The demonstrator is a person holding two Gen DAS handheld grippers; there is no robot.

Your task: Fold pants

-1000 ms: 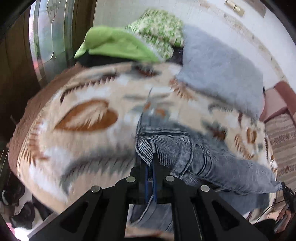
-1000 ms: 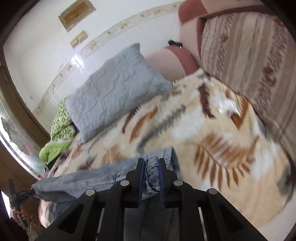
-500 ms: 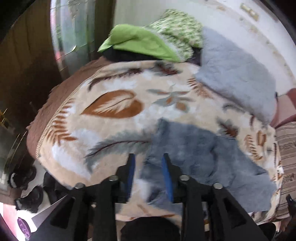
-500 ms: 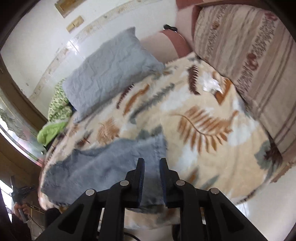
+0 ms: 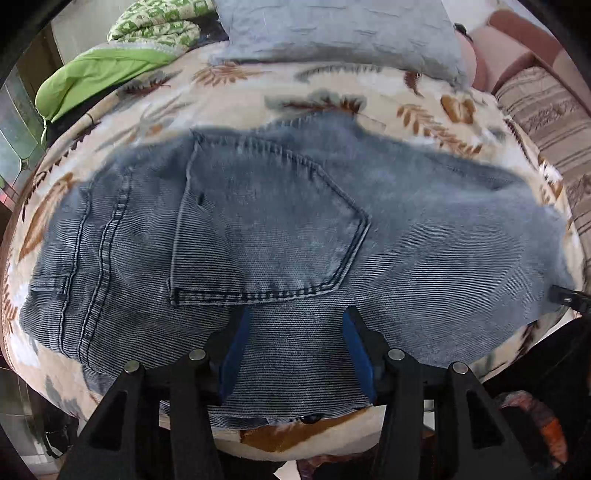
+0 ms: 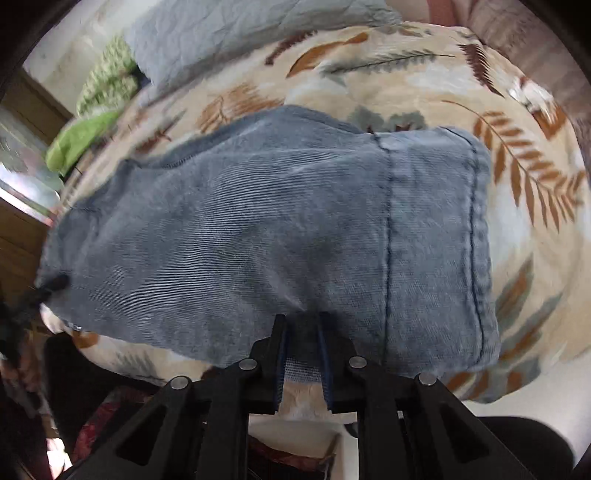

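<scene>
1. The left gripper [image 5: 293, 325] hovers low over the near edge of the pants [image 5: 280, 236], its blue-padded fingers [image 5: 234, 350] spread wide with denim showing between them; they grip nothing.

2. The right gripper [image 6: 300, 321] sits at the near edge of the pants [image 6: 280, 229] close to the leg end, its fingers [image 6: 277, 354] set a narrow gap apart. Cloth fills that gap, but whether the pads pinch it or merely rest over it cannot be told from this view.

3. The grey-blue denim pants lie folded lengthwise and flat across the leaf-print blanket [image 5: 424, 110], waist toward the left gripper's side and hemmed leg end [image 6: 476, 236] toward the right gripper's side. A back pocket [image 5: 266, 221] faces up just beyond the left gripper.

4. The leaf-print blanket [image 6: 424, 81] covers the bed beneath the pants and shows on all sides of them.

5. Farther back, a grey pillow [image 5: 340, 29] rests at the head of the bed, touching the blanket's far edge.

6. Beside the pillow, toward the left, sits a bright green cloth [image 5: 96, 77] with a green-and-white patterned bundle [image 5: 159, 18] behind it.

7. A striped brown cushion [image 5: 546, 107] lines the bed's right side.
</scene>
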